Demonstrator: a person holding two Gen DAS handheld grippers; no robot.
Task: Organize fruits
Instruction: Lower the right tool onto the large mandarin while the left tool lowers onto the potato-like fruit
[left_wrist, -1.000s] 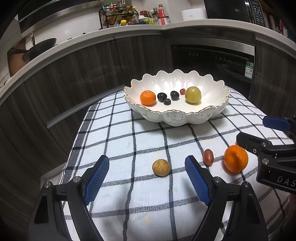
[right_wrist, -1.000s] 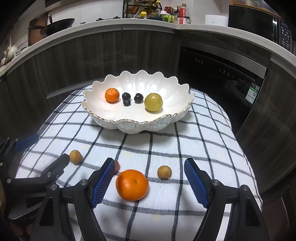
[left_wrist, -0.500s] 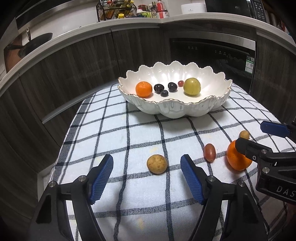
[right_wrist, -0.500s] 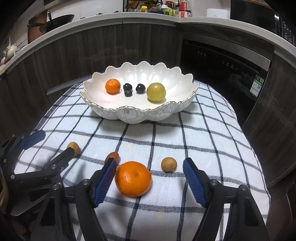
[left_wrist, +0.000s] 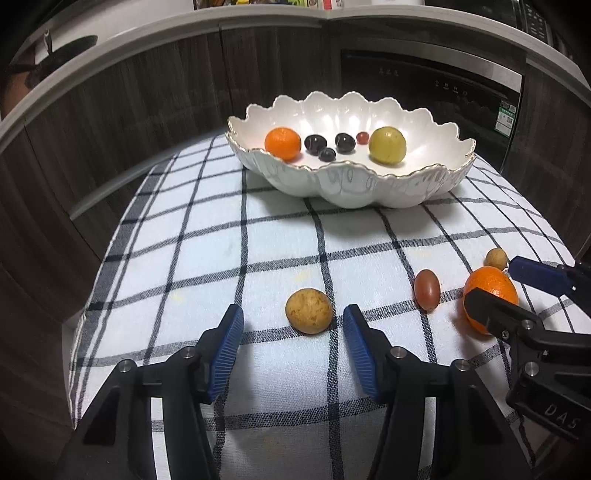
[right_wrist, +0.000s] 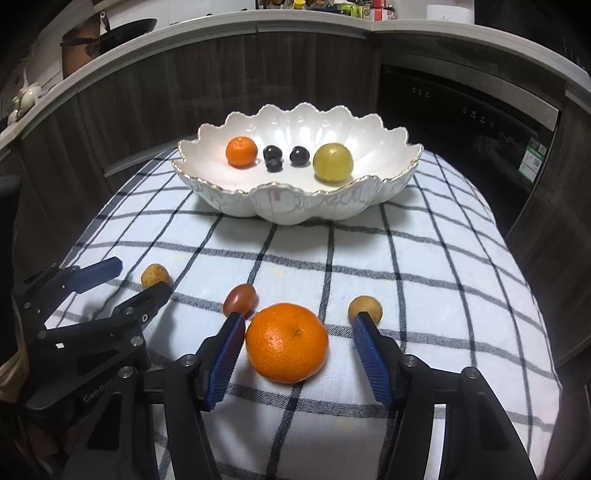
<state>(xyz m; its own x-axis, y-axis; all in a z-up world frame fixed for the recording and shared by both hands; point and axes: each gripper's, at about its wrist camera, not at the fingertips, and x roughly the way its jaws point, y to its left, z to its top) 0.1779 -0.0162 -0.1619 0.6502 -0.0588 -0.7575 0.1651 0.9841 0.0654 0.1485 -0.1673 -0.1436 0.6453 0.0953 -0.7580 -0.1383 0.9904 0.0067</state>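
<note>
- Both grippers have sunk toward the checked cloth (left_wrist: 280, 243), jaws narrowing.
- Left gripper (left_wrist: 293, 347) closing: the tan fruit (left_wrist: 309, 311) just ahead, untouched.
- Right gripper (right_wrist: 297, 345) closing around the orange (right_wrist: 287, 342), pads not yet pressing.
- Bowl (right_wrist: 295, 206) waits beyond.

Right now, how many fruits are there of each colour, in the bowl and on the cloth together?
Orange fruits: 2
Dark purple fruits: 3
Red-brown fruits: 2
Yellow-green fruit: 1
Tan fruits: 2
Total: 10
</note>
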